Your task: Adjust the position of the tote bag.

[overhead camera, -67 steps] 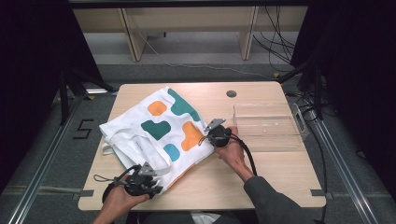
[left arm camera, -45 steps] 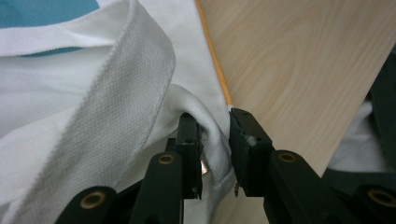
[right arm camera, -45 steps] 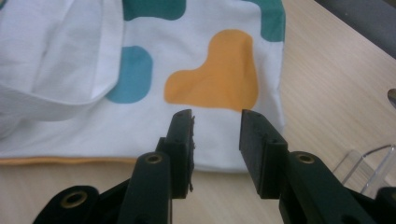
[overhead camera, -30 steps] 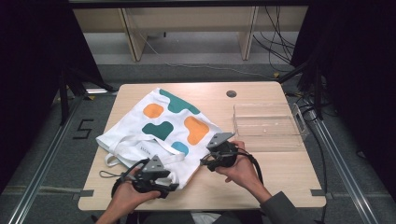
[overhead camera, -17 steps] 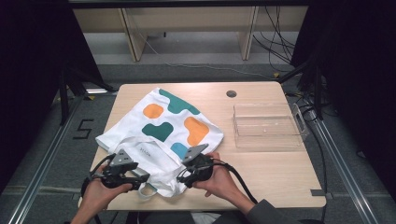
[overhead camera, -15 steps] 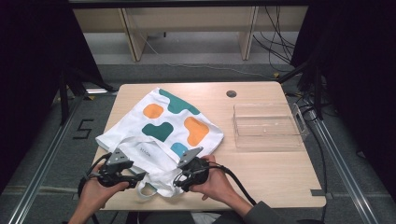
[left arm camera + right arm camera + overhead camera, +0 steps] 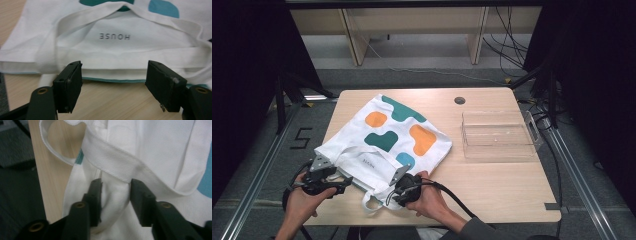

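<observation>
I see the white tote bag [image 7: 384,142] lying flat on the table [image 7: 492,175], its mouth at the near edge. My left gripper [image 7: 113,85] is spread wide just before the bag's hem. My right gripper [image 7: 115,195] pinches bunched fabric under a handle strap [image 7: 117,167]. Right of the bag, bare tabletop reaches the clear tray [image 7: 498,135].

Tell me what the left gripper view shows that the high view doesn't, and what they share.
Left gripper view alone: the printed word HOUSE, upside down, readable on the bag, and a teal edge under the hem, with the open jaws standing just short of it. High view alone: the clear plastic tray, the orange patches, and the right gripper. Both share the white tote bag and the wooden table.
</observation>
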Demonstrator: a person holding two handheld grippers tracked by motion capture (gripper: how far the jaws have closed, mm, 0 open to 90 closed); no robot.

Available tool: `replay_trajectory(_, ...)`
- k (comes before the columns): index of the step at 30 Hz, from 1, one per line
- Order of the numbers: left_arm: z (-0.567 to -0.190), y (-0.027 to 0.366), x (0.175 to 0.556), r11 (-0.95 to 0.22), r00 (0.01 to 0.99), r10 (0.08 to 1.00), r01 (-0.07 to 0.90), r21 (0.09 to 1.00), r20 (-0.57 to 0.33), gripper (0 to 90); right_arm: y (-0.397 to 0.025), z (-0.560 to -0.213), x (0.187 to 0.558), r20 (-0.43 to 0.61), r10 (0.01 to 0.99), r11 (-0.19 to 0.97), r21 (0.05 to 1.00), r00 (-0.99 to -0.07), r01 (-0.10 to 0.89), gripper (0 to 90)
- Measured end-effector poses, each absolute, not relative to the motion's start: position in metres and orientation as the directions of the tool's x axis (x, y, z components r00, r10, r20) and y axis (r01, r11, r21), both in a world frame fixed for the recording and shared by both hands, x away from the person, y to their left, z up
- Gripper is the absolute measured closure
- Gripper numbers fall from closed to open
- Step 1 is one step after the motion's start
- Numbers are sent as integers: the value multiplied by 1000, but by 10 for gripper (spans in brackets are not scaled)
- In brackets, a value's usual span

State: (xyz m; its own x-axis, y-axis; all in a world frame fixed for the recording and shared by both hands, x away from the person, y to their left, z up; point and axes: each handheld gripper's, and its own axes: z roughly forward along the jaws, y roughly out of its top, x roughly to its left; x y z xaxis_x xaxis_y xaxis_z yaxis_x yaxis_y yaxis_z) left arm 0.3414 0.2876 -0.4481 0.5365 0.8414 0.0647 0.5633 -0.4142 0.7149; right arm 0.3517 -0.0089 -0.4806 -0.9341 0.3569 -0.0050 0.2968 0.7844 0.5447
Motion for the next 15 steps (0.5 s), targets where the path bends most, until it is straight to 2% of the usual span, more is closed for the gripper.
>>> replay_trajectory(1, -447, 293, 342, -429, 542, 836, 550, 717, 85, 275, -22, -479, 351, -53, 361, 801, 529, -931, 280, 706)
replay_trajectory(8, -454, 328, 338, -340, 389, 916, 618, 709, 101, 271, -66, -469, 355, -106, 363, 805, 535, -926, 254, 755)
replay_trajectory(11, -463, 330, 343, -375, 403, 906, 630, 680, 127, 270, -85, -465, 356, -98, 379, 790, 552, -920, 267, 765)
replay_trajectory(13, -469, 330, 350, -445, 458, 875, 633, 634, 158, 264, -94, -464, 358, -95, 402, 777, 561, -911, 285, 766)
replay_trajectory(15, -478, 330, 354, -452, 460, 875, 670, 589, 148, 264, -100, -464, 360, -104, 409, 773, 567, -907, 283, 763)
